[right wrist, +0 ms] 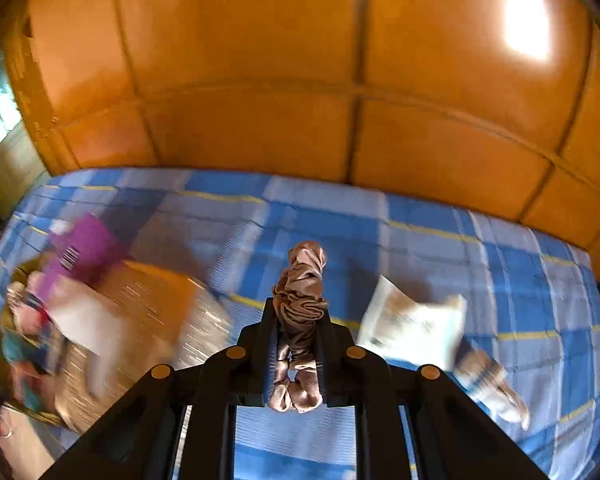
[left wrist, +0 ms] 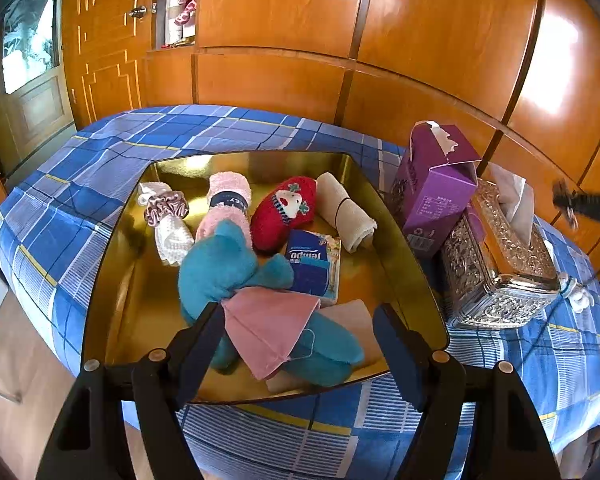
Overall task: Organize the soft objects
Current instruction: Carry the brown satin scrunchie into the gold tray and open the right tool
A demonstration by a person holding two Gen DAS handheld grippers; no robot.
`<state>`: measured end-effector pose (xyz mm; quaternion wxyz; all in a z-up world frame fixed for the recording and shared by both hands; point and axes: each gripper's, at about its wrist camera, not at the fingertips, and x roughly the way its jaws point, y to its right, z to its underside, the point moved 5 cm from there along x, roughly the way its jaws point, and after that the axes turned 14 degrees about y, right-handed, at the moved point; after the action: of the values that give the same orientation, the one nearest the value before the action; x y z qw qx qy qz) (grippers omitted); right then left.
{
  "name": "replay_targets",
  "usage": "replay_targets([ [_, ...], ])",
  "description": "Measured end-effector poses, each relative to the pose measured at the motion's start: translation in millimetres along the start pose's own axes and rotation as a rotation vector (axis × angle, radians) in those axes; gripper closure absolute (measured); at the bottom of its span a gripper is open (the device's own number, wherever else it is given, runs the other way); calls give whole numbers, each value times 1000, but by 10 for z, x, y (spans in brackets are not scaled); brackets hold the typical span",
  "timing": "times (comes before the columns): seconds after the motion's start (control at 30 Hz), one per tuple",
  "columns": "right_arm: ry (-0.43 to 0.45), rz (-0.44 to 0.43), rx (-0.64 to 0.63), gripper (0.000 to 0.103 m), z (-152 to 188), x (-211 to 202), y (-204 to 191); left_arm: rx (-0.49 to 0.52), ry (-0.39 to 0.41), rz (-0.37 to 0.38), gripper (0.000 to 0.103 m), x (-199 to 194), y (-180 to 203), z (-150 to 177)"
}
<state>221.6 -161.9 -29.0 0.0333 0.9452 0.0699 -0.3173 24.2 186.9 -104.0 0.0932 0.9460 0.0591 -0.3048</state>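
R gripper (right wrist: 298, 344) pinches tan scrunchie (right wrist: 301, 304) tight, prob. bound for gold tray (left wrist: 404, 240); L gripper (left wrist: 300, 330) waits wide open, empty, over tray's near edge.

Left gripper (left wrist: 300, 344): matte black plastic frame, dark blue finger pads (left wrist: 396, 354), brass-coloured round pivot pins. Right gripper (right wrist: 298, 320): same build.

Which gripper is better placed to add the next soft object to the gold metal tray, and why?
Right. The right gripper already clamps a tan satin scrunchie, while the open left gripper hangs empty over the gold metal tray.
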Motion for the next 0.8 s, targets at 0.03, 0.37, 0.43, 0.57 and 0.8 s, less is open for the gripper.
replay_targets([
  [0.03, 12, -33, -2, 88, -93, -7, -140, 1, 5, -4, 26, -8, -4, -2],
  [0.37, 66, -401, -139, 88, -246, -372, -1788, -32, 33, -56, 26, -65, -219, -43],
  [0.43, 42, -462, -156, 88, -116, -396, -2043, -39, 35, -63, 26, -69, -253, -42],
  [0.57, -20, -542, -201, 88, 309, -380, -2472, -58, 56, -82, 26, -108, -338, -81],
  [0.8, -129, -542, -208, 86, 884, -121, -2830, -84, 80, -101, 26, -153, -459, -131],
])
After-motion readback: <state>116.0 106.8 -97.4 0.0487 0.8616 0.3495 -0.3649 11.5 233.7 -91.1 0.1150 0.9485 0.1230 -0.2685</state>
